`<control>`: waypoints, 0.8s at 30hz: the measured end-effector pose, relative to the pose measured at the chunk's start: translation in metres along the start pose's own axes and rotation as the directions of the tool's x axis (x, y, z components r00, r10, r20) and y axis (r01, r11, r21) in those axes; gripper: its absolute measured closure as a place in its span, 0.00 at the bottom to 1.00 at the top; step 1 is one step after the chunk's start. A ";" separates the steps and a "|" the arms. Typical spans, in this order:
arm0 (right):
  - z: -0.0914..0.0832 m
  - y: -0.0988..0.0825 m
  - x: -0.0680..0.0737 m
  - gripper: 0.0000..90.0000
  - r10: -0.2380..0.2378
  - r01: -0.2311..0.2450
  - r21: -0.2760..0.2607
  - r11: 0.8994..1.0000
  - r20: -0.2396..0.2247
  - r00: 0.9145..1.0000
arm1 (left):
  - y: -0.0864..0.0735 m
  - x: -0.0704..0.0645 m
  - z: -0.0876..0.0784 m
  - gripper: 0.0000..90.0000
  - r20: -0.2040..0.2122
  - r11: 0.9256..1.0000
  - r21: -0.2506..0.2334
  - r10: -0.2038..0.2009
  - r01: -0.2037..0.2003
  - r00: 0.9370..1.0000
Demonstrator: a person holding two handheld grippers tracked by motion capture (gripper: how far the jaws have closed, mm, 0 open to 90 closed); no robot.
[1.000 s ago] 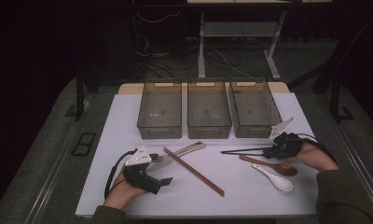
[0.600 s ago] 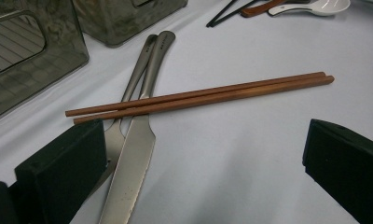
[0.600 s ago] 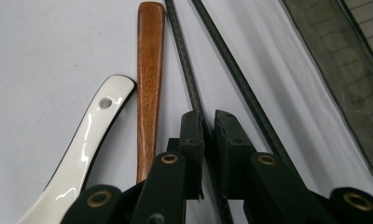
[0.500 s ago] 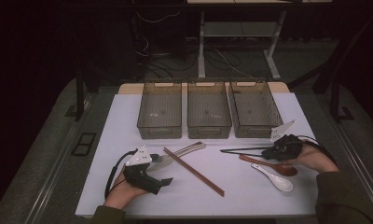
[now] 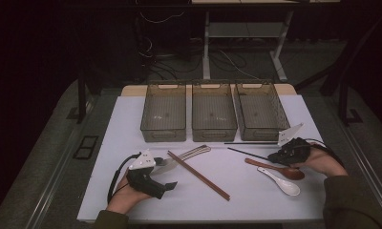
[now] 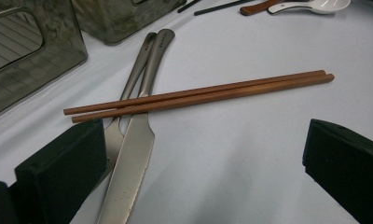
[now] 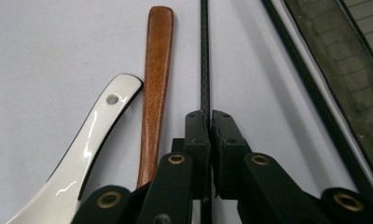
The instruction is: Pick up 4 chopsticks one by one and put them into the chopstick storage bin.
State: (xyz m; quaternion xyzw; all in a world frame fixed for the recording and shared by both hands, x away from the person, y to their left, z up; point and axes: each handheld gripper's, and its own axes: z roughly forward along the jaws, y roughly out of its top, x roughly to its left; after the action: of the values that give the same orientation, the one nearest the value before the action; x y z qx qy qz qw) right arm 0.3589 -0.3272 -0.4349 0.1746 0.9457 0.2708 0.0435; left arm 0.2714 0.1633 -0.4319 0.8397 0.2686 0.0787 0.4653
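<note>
Right hand-held gripper (image 7: 209, 116) clamping on a thin black chopstick (image 7: 204, 56), jaws having just been closing, pads now pressing it from both sides. In the high view, right hand-held gripper (image 5: 275, 156) lying low on the white surface (image 5: 132, 119) at its right side, chopstick (image 5: 246, 153) running out leftward from the jaw tips and resting on the surface. Second black chopstick (image 5: 251, 142) lying just beyond, along the front of the right-hand bin (image 5: 260, 112). Brown wooden spoon (image 7: 155, 70) lying just beside the gripped chopstick, white ceramic spoon (image 7: 89, 140) touching the wooden one at its handle end.

Left hand-held gripper (image 5: 172, 183) resting near the front left of the surface, jaws standing wide apart and grasping nothing. Seen along its jaws, table knife (image 6: 128, 158) lying between them, close by the left jaw, with a second piece of steel cutlery (image 6: 138, 65) beside it, and a pair of brown wooden chopsticks (image 6: 198, 95) lying across both.

Three clear bins standing side by side at the back of the surface, left bin (image 5: 164, 112) and middle bin (image 5: 214, 112) next to the right-hand one.
</note>
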 end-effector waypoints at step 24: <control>-0.038 0.001 0.010 0.95 0.074 -0.067 -0.167 0.984 0.038 0.996 | 0.000 0.001 -0.001 0.00 -0.001 1.000 -0.012 0.005 -0.005 1.000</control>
State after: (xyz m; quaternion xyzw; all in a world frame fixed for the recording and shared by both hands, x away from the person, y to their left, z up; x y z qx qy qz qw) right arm 0.3427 -0.3417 -0.4017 0.2098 0.9120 0.3456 0.0692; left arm 0.2717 0.1640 -0.4314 0.8376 0.2661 0.0818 0.4701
